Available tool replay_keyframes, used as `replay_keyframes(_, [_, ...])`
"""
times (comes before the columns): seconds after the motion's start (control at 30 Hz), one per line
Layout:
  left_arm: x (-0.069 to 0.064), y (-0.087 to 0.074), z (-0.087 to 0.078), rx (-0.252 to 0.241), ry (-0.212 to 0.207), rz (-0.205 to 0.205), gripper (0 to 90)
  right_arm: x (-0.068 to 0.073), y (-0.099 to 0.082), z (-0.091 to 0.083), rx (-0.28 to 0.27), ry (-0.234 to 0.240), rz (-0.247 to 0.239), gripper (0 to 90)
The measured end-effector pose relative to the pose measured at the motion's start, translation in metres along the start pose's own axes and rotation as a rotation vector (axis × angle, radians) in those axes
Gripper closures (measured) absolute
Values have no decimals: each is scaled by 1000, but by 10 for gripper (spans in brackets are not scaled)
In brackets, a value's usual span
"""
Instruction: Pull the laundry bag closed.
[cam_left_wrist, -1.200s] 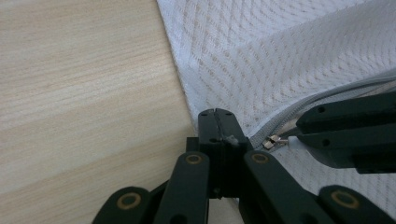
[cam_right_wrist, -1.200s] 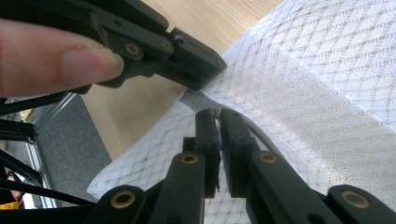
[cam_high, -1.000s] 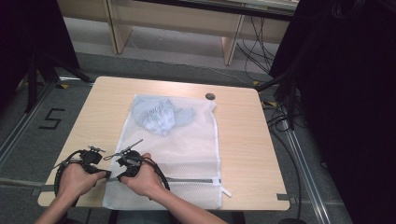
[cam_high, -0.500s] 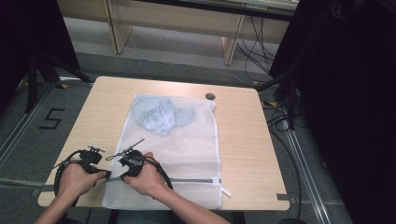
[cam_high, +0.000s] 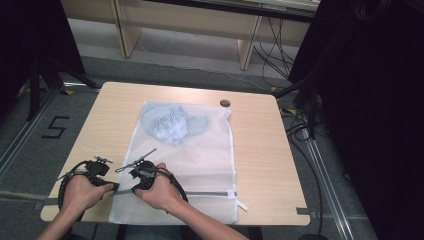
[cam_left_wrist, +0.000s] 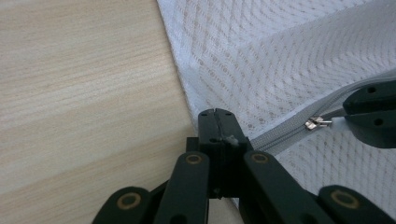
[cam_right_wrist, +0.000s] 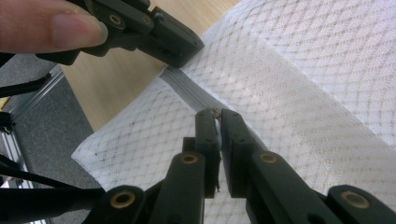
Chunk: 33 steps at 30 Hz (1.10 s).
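A white mesh laundry bag (cam_high: 186, 165) lies flat on the light wooden table (cam_high: 260, 150), its open end toward me, with a pale blue folded garment (cam_high: 170, 122) inside near the far end. A grey zipper (cam_high: 210, 193) runs across the near end of the bag.

My left claw (cam_left_wrist: 215, 122) is clamped together on the bag's edge right where the grey zipper tape starts, at the bag's left side. I judge this grip is there to anchor the fabric, so the mesh does not bunch up when the slider is drawn along.

My right claw (cam_right_wrist: 215, 119) sits just beside it on the zipper line, its jaws pinched on the small silver metal zipper pull (cam_left_wrist: 318, 122). From the left gripper view the pull shows at the tip of that claw, just off the tape. The two claws are close together, so I judge the zipper run is at its beginning.

The garment carries faint printing, too blurred to read. On the grey floor left of the table, a black "5" (cam_high: 54, 127) is marked.
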<state>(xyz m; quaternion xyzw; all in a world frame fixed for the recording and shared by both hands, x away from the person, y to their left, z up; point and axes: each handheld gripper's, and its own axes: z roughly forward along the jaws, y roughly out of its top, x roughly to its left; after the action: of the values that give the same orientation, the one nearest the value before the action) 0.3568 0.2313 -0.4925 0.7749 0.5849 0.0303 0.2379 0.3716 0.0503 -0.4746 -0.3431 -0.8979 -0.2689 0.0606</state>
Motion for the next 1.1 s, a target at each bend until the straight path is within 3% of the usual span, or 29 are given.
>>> replay_keyframes(0.8, [1, 0, 0, 3, -9, 0, 900, -4, -5, -8, 29, -10, 5, 869])
replay_keyframes(0.9, [1, 0, 0, 1, -6, 0, 900, -6, -6, -8, 27, -10, 2, 869])
replay_keyframes(0.93, [1, 0, 0, 4, -7, 1, 900, -8, -6, -8, 20, -15, -28, 869])
replay_keyframes(0.97, [1, 0, 0, 4, -7, 1, 900, -8, -6, -8, 20, -15, -28, 869])
replay_keyframes(1.0, [1, 0, 0, 0, -7, 1, 900, -7, -7, -9, 29, -7, 11, 869])
replay_keyframes(1.1, [1, 0, 0, 4, -8, 1, 900, -7, -8, -10, 29, -7, 15, 869])
